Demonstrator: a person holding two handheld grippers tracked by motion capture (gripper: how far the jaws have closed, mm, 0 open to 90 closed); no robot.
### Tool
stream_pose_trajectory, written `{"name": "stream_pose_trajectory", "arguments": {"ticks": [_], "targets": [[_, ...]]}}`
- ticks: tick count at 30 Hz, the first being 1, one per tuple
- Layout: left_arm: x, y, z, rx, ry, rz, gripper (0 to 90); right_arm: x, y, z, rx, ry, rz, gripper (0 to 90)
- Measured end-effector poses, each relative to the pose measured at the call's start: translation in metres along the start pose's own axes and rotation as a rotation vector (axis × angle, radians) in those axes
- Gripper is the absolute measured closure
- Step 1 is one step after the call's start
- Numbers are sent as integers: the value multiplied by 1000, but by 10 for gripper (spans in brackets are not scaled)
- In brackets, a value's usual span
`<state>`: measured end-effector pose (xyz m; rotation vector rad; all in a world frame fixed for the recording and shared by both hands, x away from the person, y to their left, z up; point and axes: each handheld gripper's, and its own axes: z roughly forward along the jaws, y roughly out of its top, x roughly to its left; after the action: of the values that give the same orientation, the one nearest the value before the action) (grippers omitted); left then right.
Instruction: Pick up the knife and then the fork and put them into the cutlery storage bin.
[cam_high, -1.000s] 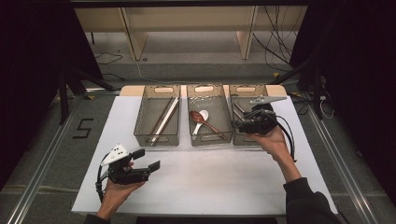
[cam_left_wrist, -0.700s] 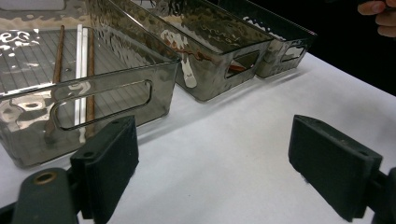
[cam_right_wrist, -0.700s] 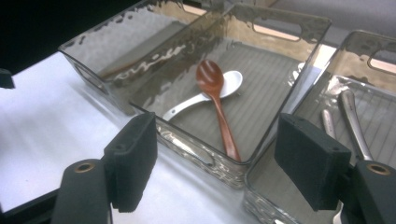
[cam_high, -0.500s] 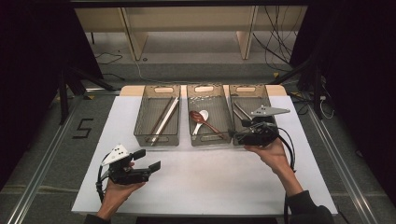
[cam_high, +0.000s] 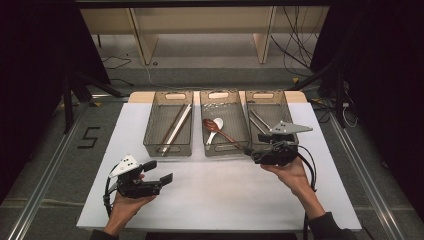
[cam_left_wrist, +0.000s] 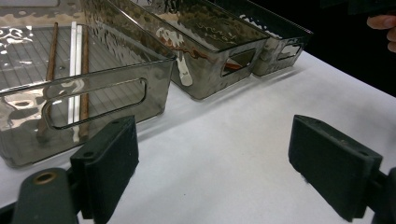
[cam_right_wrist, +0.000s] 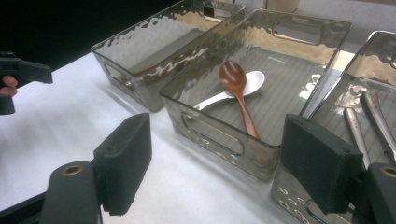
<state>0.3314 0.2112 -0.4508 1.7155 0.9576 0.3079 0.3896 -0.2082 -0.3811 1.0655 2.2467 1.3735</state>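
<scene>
Taking the middle clear ribbed plastic bin (cam_high: 223, 122) as the landmark, and working outward from the person's edge of the white table (cam_high: 220, 195):

Nearest, well short of that bin and off toward its left, the left gripper (cam_high: 161, 171) rests low over the bare tabletop in the person's left hand (cam_high: 125, 207). Its jaws stand wide apart with nothing between them; its own view looks along the table past the near wall of the left-hand clear plastic bin (cam_left_wrist: 93, 93).

Just beyond the middle bin's near right corner, the right gripper (cam_high: 252, 148) hangs at the near end of the right-hand clear plastic bin (cam_high: 270, 120). Its jaws have just been opening and now stand wide, with nothing held between the pads.

Inside the middle bin lie a dark reddish-brown wooden spoon (cam_right_wrist: 239, 95) and a white plastic spoon (cam_right_wrist: 229, 93), the wooden one crossing on top. To the right of it, in the right-hand bin, lie long grey metal utensils (cam_right_wrist: 369, 123), flat on the floor. In the left-hand bin lie brown and pale chopsticks (cam_high: 175, 127), side by side.

Judging from this, the right gripper looks to have let go at the metal-utensil bin. To do it cleanly, the open jaws should lift clear above the rim before moving sideways, so a pad does not catch the thin wall and drag the light bin. If another piece is to be fetched, keep the jaws wide until they straddle it.
</scene>
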Motion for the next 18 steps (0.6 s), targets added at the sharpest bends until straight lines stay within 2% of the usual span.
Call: {"name": "stream_pose_trajectory", "arguments": {"ticks": [6, 18], "targets": [[-1, 0, 1, 5, -11, -4, 156, 4, -9, -6, -26, 15, 2, 254], [-1, 0, 1, 6, -24, -4, 156, 15, -29, -8, -43, 33, -12, 250]]}}
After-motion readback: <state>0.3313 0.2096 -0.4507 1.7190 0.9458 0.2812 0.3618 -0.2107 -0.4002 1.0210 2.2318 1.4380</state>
